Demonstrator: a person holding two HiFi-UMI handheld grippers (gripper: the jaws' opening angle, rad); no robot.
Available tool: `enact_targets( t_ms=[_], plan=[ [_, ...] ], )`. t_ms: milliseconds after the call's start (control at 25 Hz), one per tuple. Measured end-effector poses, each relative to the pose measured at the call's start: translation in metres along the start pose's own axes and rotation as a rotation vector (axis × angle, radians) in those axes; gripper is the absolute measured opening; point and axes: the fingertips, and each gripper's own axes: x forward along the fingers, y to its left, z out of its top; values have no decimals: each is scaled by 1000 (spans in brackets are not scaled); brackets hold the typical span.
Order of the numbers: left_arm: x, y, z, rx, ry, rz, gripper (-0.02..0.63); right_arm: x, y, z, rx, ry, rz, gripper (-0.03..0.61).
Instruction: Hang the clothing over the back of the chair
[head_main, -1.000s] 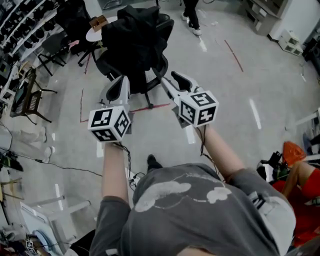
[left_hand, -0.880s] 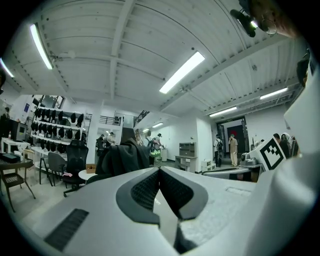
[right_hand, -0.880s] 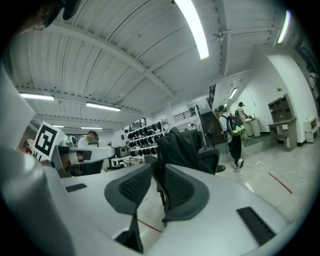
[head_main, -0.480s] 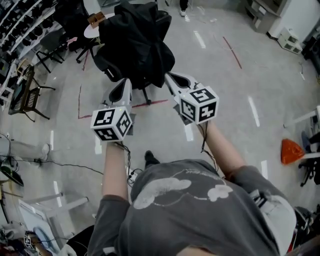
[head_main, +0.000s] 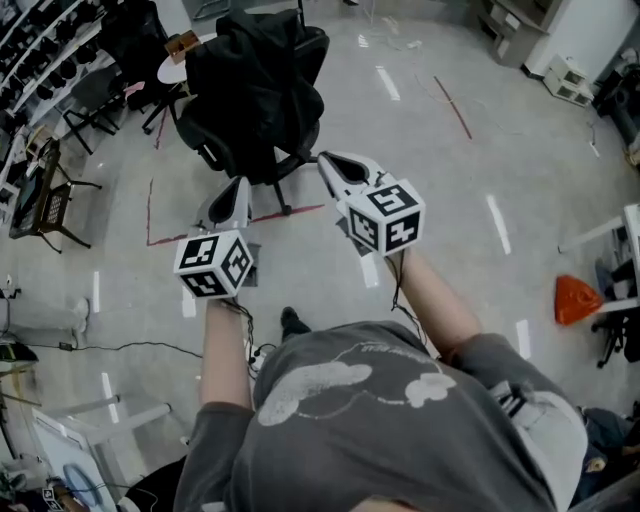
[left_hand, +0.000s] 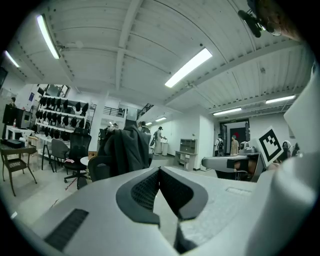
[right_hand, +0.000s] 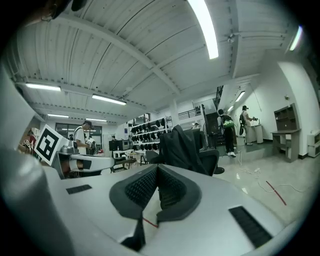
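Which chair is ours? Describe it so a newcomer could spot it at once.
Start at the red tape lines on the grey floor. Just beyond them stands a black swivel office chair. Unlike the other chairs to its left, it alone has a dark garment draped over its back.

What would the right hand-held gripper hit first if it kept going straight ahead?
Probably the dark clothing draped over the office chair. The right hand-held gripper, shut and empty, aims roughly at it across the floor; depth is hard to judge.
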Motion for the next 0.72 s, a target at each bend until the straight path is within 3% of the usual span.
enact_targets(
  t_ms=[720],
  plan=[
    [-14,-17,-30,-44,29,0,2,-20,-1,-18,-32,32,8,-11]
  ],
)
